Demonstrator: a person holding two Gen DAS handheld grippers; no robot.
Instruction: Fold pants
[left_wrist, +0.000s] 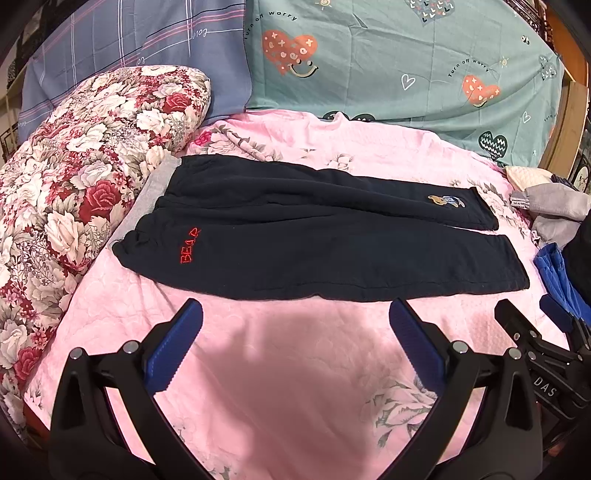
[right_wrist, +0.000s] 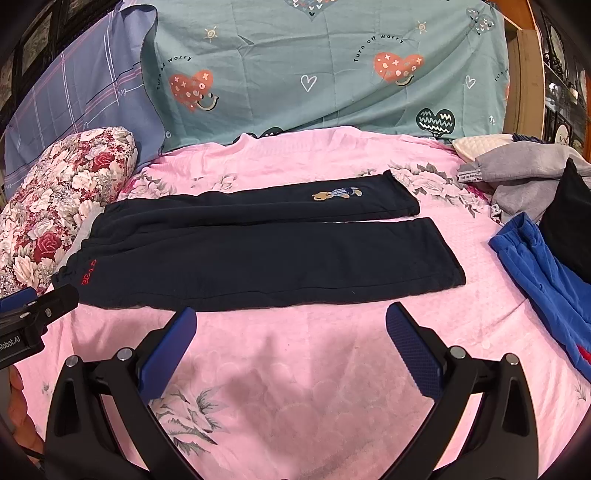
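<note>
So we've got both tools, left tool (left_wrist: 295, 325) and right tool (right_wrist: 291, 332), spread wide and empty just short of the pants (left_wrist: 317, 240) lying flat on the bed (left_wrist: 277, 369), so we should pinch the near leg's hem and waistband evenly.

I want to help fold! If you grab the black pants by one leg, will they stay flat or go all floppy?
Probably floppy: the black pants lie limp and creased on the pink blanket. They look thick, so maybe slightly heavy. The other leg would likely drag along, not slide off.
</note>
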